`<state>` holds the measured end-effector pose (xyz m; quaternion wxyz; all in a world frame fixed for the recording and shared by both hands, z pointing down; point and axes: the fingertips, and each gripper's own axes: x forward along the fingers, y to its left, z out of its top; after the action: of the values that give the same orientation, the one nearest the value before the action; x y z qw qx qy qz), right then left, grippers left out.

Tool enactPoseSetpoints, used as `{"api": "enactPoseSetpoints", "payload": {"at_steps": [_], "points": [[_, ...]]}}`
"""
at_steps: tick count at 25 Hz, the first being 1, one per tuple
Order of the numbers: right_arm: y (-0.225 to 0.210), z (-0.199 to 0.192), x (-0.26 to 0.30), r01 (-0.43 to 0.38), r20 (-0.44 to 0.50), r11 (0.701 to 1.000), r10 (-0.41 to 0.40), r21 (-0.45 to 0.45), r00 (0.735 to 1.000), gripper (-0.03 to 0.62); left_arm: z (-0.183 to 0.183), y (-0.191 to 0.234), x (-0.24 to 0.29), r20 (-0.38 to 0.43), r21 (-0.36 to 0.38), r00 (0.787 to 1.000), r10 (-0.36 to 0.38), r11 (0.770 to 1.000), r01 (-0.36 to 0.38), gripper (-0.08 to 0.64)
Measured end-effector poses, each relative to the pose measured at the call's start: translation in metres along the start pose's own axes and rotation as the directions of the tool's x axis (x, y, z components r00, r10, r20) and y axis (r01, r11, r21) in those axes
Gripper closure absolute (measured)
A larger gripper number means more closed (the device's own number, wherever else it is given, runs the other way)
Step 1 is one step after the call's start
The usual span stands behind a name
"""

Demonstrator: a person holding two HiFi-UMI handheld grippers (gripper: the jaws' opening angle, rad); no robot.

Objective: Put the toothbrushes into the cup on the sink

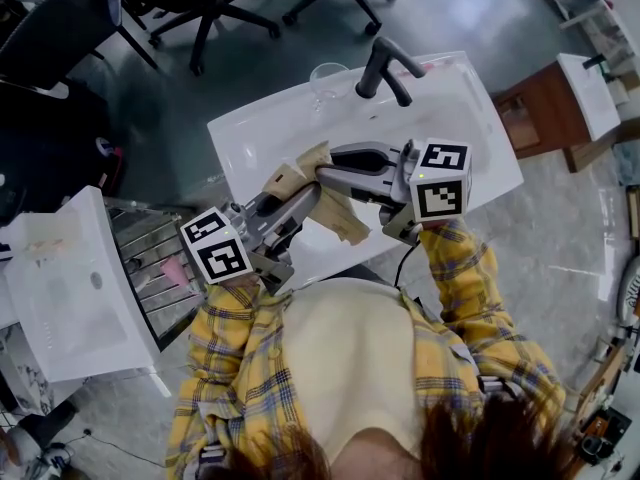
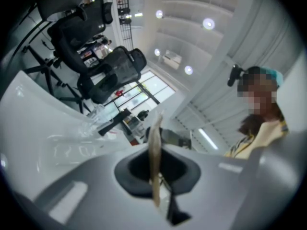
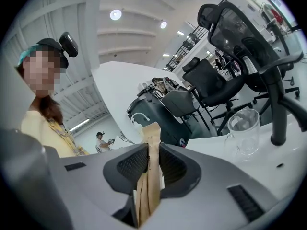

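Left gripper (image 1: 296, 190) and right gripper (image 1: 330, 173) each have their fingers clamped on one paper toothbrush packet (image 1: 345, 216), held over the sink (image 1: 455, 103). The cup (image 1: 328, 76) is well apart and empty. Risk: an uneven pull rips the paper and the brush drops into the basin.

White sink (image 1: 470, 108) stands on the grey floor (image 1: 180, 108). On its far rim, a clear glass cup (image 1: 327, 78) stands upright, near the dark faucet (image 1: 385, 68) and apart from it.

Office chairs (image 1: 60, 23) and a wire rack (image 1: 150, 253) stand nearby.
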<state>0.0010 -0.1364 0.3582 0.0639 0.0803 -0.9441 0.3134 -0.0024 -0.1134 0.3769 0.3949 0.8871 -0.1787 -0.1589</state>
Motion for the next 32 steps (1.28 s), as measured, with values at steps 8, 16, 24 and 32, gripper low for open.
{"api": "enactPoseSetpoints", "payload": {"at_steps": [8,16,24,32], "points": [[0.001,0.003,0.000,0.020,-0.002,0.999,-0.020,-0.026,1.000,0.523,0.003,-0.001,-0.001,0.026,0.004,1.000,0.007,1.000,-0.007,0.554],[-0.002,0.006,-0.003,0.042,0.012,0.999,-0.042,-0.013,0.999,0.523,0.007,-0.003,-0.001,0.055,0.012,0.998,0.015,1.000,-0.016,0.555],[-0.005,0.009,-0.009,0.059,0.022,0.998,-0.059,0.009,0.998,0.523,0.010,-0.002,0.000,0.074,-0.003,0.997,0.016,1.000,-0.016,0.555],[-0.013,0.014,-0.019,0.111,0.052,0.994,-0.111,0.011,0.992,0.525,0.012,-0.002,-0.011,0.108,-0.017,0.994,0.011,1.000,-0.009,0.555]]}}
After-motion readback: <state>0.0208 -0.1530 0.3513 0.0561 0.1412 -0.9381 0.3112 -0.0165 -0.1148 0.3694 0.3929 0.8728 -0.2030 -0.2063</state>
